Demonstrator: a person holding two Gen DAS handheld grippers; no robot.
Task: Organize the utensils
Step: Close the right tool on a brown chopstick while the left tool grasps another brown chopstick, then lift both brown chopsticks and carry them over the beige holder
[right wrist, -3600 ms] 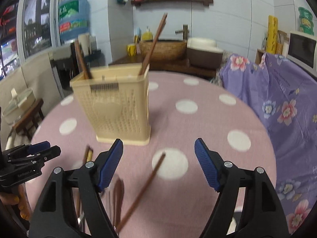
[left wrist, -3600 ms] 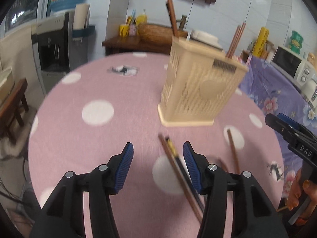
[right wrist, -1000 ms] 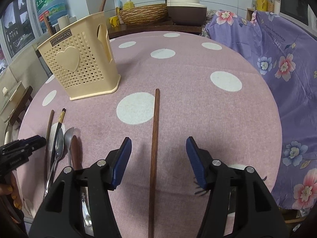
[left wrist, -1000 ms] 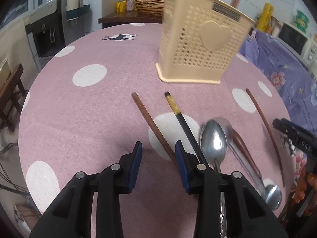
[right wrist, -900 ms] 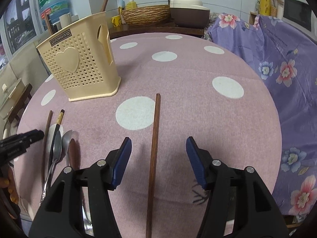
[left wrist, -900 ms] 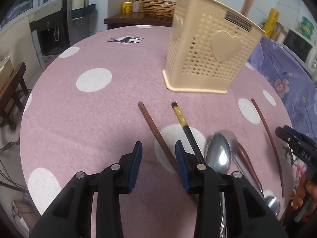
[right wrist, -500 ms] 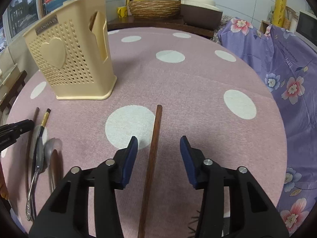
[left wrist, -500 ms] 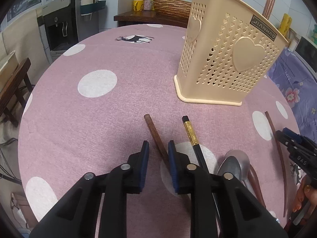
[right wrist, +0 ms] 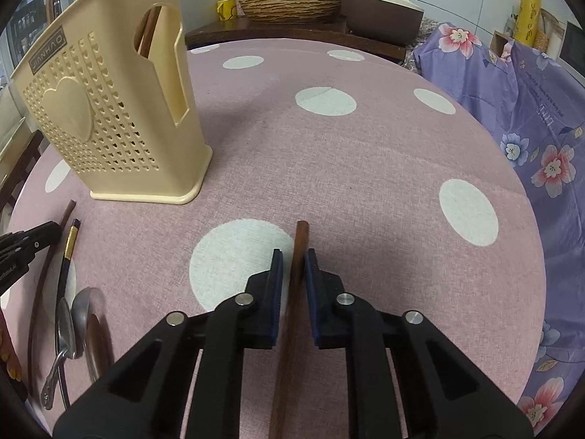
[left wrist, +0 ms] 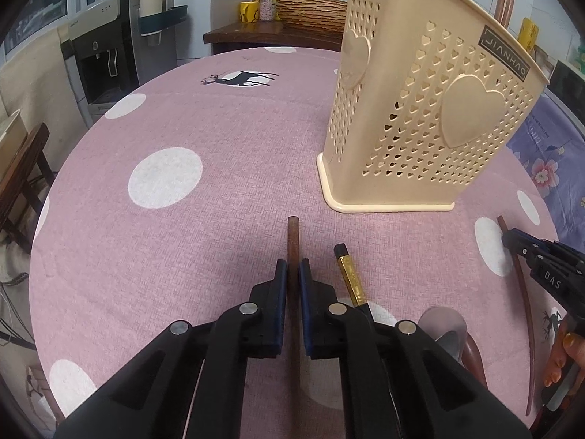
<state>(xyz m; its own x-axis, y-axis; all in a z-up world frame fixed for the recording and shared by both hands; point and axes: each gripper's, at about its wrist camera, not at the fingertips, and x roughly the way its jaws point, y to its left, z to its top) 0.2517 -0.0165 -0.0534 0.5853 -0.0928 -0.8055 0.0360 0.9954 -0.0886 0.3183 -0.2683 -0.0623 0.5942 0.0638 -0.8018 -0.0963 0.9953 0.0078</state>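
A cream perforated utensil basket (left wrist: 424, 117) stands on the pink dotted tablecloth (left wrist: 175, 226), with brown chopsticks sticking out of it; it also shows in the right wrist view (right wrist: 109, 117). My left gripper (left wrist: 291, 274) is shut on a brown chopstick (left wrist: 293, 234) lying on the cloth. My right gripper (right wrist: 294, 259) is closed around another brown chopstick (right wrist: 300, 241), with a thin gap showing on its left side. A black chopstick with a gold band (left wrist: 351, 278) lies just right of the left gripper.
Metal spoons (right wrist: 67, 325) and a brown spoon (right wrist: 98, 340) lie at the table's near edge between the grippers. A purple flowered cloth (right wrist: 541, 117) covers furniture on the right. A wooden sideboard with a wicker basket (right wrist: 289, 0) stands behind the table.
Both grippers have come down onto the table and narrowed from wide open to closed around a brown chopstick each. The basket now looks nearer in both views.
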